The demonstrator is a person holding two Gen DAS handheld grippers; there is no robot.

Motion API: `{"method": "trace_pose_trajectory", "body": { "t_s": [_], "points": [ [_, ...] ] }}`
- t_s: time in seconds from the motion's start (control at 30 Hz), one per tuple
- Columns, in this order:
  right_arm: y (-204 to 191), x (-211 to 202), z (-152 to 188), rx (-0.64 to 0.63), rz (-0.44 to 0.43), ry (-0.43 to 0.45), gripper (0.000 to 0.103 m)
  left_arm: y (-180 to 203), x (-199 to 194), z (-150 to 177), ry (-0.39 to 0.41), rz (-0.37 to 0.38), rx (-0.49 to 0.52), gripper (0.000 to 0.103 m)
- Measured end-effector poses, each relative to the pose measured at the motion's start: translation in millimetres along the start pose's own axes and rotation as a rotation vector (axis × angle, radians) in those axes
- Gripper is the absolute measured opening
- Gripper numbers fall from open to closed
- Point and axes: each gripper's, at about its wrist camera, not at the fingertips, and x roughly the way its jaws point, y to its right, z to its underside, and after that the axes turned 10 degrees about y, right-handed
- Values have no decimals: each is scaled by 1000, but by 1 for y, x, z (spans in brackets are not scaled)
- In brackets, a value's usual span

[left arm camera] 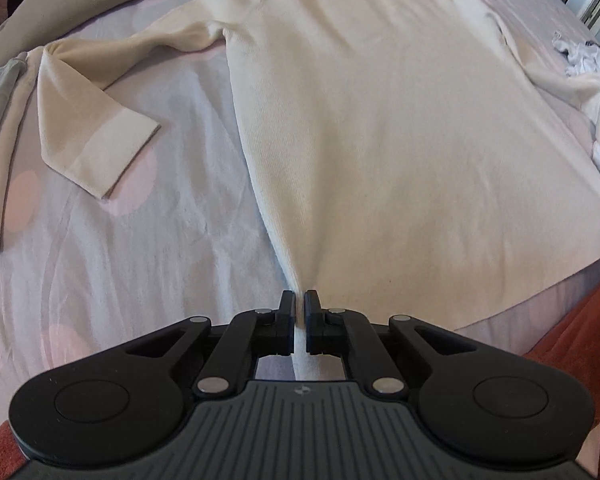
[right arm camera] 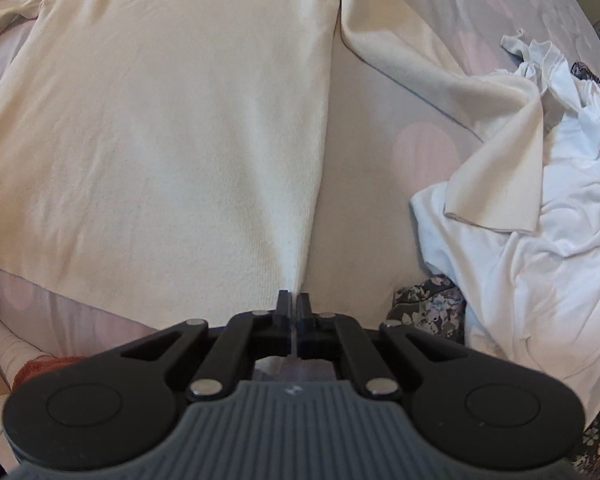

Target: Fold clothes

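Cream knit sweater (left arm camera: 380, 128) lies flat, spread out on a bed; collar at the far end, hem toward both cameras. Bedsheet (left arm camera: 140, 240) is pale lilac with faint pink dots, lightly wrinkled.

Left gripper (left arm camera: 299, 300): jaws closed down to a thin slit, pinching the sweater's near-left hem corner. Fabric runs between the fingers and shows again behind them, under the gripper body. From the pinch, the sweater's left edge runs straight away toward the armpit; the cloth fans out ahead and to the right of the gripper.

Right gripper (right arm camera: 293, 300): jaws likewise nearly shut, gripping the opposite hem corner. A thin sliver of cream cloth sits in the slit. The sweater body (right arm camera: 160, 120) spreads ahead and to the left of this gripper; its right side seam runs up and away from the pinch.

Left sleeve (left arm camera: 96, 128) lies bent on the sheet, cuff pointing back toward the camera, well apart from the gripper. Right sleeve (right arm camera: 480, 120) trails outward, its cuff draped onto a crumpled white garment (right arm camera: 540, 260) piled at the right. Floral fabric (right arm camera: 432, 308) shows beside that pile, near the right gripper.

Another pale garment (left arm camera: 4, 140) lies at the left margin of the bed.
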Motion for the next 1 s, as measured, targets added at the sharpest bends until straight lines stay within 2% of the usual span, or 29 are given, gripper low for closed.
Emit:
{"method": "trace_pose_trajectory", "body": {
  "t_s": [0.1,0.17,0.2,0.23,0.3,0.37,0.47,0.6,0.7,0.8,1.0],
  "points": [
    [0,9,2,14,-13,-6,3,-9,9,-3,-46,13,-31,3],
    [1,8,3,14,-21,7,10,-13,11,-7,-74,15,-17,5],
    [3,5,3,14,-21,24,14,-15,10,-10,-74,8,-10,10],
    [5,2,3,14,-21,41,25,-17,9,-13,-72,2,-5,17],
    [10,-5,1,23,-29,82,30,-24,5,-21,-61,9,-10,19],
    [15,-13,-6,39,-48,144,30,-30,-1,-34,-28,49,-24,19],
    [21,-25,-23,51,-77,264,30,-32,-8,-60,62,107,-24,19],
    [19,-25,-54,33,-110,439,28,-31,3,-99,168,127,-23,19],
    [18,-10,-85,4,-145,526,18,-30,20,-130,238,141,-26,19],
    [15,8,-117,-10,-174,602,16,-25,41,-156,301,140,15,19],
    [8,60,-179,-34,-206,618,16,-17,98,-206,344,145,66,19]
  ]
}}
